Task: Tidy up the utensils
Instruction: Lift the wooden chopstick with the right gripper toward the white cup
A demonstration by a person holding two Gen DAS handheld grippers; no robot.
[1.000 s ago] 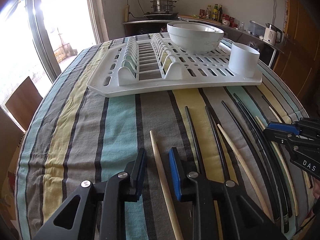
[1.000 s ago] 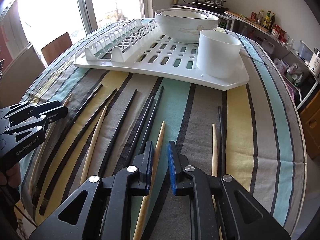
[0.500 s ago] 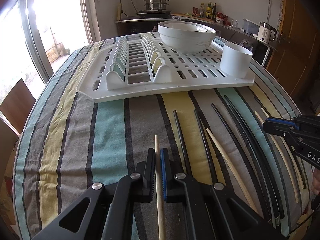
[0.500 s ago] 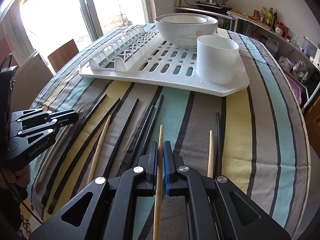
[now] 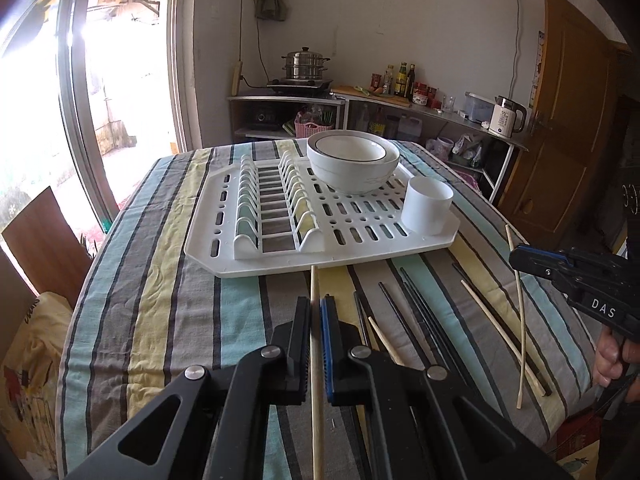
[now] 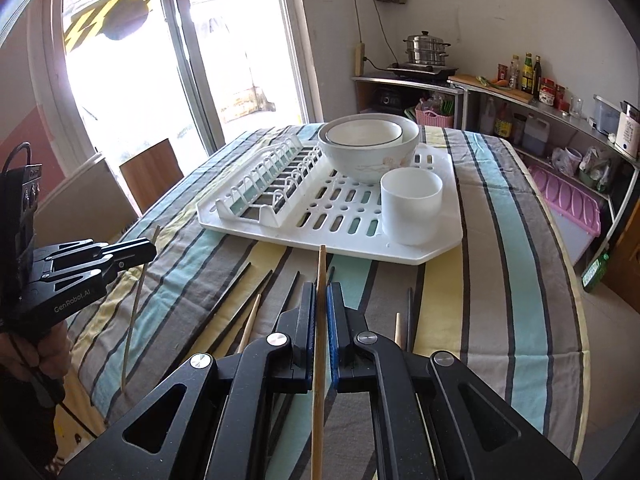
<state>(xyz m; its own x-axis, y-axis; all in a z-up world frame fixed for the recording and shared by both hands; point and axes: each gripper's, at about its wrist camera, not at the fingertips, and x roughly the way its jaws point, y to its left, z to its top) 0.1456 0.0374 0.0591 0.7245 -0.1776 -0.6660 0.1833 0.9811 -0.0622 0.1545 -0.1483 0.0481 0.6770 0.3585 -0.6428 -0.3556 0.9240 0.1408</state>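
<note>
Left wrist view: left gripper (image 5: 315, 312) clenched on a wooden chopstick (image 5: 316, 380), lifted above the striped tablecloth (image 5: 160, 300). White drying rack (image 5: 280, 260) ahead holds stacked bowls (image 5: 352, 164) and a white cup (image 5: 426, 208). Loose chopsticks (image 5: 420, 320) lie on the cloth.

Right wrist view: right gripper (image 6: 320, 304) clamps another wooden chopstick (image 6: 319, 360), raised off the table.
</note>
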